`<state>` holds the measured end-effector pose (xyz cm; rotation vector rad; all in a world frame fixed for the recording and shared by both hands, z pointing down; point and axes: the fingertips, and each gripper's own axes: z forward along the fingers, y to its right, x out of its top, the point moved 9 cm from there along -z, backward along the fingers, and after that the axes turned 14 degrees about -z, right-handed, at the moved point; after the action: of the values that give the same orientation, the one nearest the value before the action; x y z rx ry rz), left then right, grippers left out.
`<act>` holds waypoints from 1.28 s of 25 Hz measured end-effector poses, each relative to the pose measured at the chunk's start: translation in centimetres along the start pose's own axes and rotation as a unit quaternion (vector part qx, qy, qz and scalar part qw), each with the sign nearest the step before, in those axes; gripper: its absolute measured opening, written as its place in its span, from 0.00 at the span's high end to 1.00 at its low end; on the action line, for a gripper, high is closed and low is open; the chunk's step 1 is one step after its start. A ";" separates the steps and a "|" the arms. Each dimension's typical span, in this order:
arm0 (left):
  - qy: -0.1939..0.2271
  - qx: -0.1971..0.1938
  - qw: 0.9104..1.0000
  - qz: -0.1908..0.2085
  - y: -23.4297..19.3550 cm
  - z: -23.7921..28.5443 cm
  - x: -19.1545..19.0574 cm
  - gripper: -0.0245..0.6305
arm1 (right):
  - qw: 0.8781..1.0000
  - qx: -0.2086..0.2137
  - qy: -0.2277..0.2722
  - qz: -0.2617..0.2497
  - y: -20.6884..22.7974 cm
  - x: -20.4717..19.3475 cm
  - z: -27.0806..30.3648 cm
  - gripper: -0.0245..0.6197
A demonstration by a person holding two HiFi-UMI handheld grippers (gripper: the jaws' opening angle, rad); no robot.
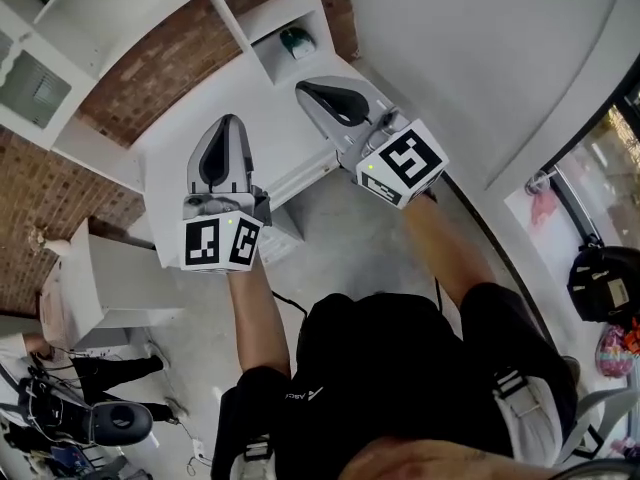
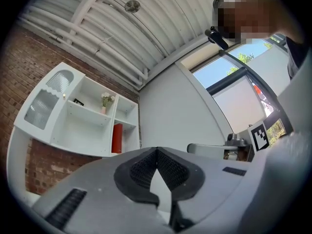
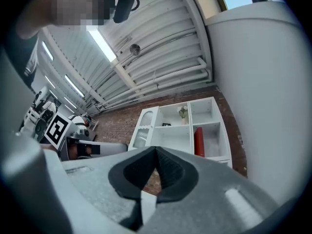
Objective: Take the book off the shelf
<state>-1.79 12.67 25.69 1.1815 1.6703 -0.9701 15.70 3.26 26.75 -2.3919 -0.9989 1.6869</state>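
A red book (image 2: pixel 117 138) stands upright in the right-hand column of a white wall shelf (image 2: pixel 83 126); the right gripper view also has the book (image 3: pixel 199 142) and the shelf (image 3: pixel 170 130). Both grippers are held well short of the shelf and point toward it. My left gripper (image 2: pixel 156 152) is shut, its pads meeting with nothing between them. My right gripper (image 3: pixel 156 152) is shut and empty too. In the head view the left gripper (image 1: pixel 228 120) and right gripper (image 1: pixel 303 89) sit side by side in front of the shelf (image 1: pixel 250 28).
A vase of flowers (image 2: pixel 105 101) and a small frame (image 2: pixel 78 102) stand on the upper shelf. Brick wall (image 1: pixel 170 58) backs the shelf, and a white wall (image 1: pixel 470 58) rises to the right. A white cabinet (image 1: pixel 110 278) stands lower left, with a person (image 1: pixel 100 368) beside it.
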 end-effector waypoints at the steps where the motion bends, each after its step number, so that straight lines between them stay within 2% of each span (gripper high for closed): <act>1: 0.000 0.002 1.000 0.000 -0.2 0.4 -0.1 0.97 | 1.000 0.001 -0.002 -0.003 0.4 -0.2 0.3 0.96; 6: 0.001 0.009 1.000 0.004 -1.5 2.3 -0.4 0.97 | 1.000 0.003 -0.011 0.000 2.3 -1.7 2.0 0.96; 11: 0.007 0.006 1.000 0.002 -5.1 5.3 -1.1 0.97 | 1.000 0.001 -0.022 0.022 4.8 -4.5 6.0 0.96; 16: 0.016 -0.003 1.000 0.000 -11.0 9.6 -1.9 0.97 | 0.999 -0.006 -0.025 0.023 8.0 -7.7 12.4 0.96; 25: 0.020 -0.036 0.999 -0.001 -22.8 18.3 -1.7 0.97 | 0.999 -0.034 -0.033 -0.019 14.2 -11.3 26.7 0.96; 32: 0.017 -0.064 0.998 -0.010 -29.5 23.3 -1.6 0.97 | 0.996 -0.063 -0.051 -0.025 18.3 -14.1 34.2 0.95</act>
<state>-25.07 -16.72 22.74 1.1030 1.7472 -0.8475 -7.80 -29.33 17.49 -2.3543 -1.2044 1.7974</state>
